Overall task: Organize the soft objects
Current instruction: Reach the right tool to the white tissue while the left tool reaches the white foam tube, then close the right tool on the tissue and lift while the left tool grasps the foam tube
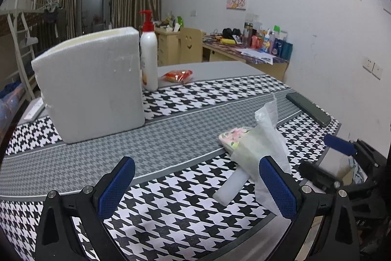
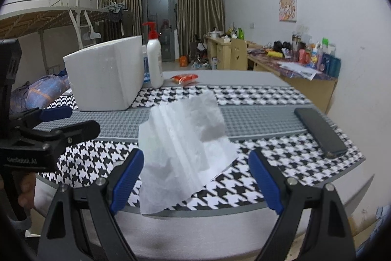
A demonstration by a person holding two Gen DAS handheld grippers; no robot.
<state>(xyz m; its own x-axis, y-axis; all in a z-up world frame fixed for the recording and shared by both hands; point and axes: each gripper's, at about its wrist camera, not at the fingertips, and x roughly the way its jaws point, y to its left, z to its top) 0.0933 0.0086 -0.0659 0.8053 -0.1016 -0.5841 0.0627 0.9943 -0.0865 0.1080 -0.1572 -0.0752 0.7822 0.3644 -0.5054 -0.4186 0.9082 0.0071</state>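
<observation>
A floral tissue pack (image 1: 232, 136) lies on the houndstooth cloth (image 1: 171, 199) with a white tissue sheet (image 1: 266, 133) standing up from it. In the right wrist view the tissue sheet (image 2: 185, 151) hides the pack. A white soft-looking block (image 1: 229, 190) lies beside the pack, partly under the sheet. My left gripper (image 1: 198, 187) is open with nothing between its fingers; the block and sheet are by its right finger. My right gripper (image 2: 196, 180) is open, low at the table's near edge, with the sheet just ahead of its fingertips and not pinched.
A white foam box (image 1: 90, 85) stands at the back left with a red-capped lotion bottle (image 1: 149, 53) beside it. A red snack packet (image 1: 178, 76) lies behind. A dark phone (image 2: 320, 131) rests at the right. A cluttered desk (image 2: 305, 70) lines the wall.
</observation>
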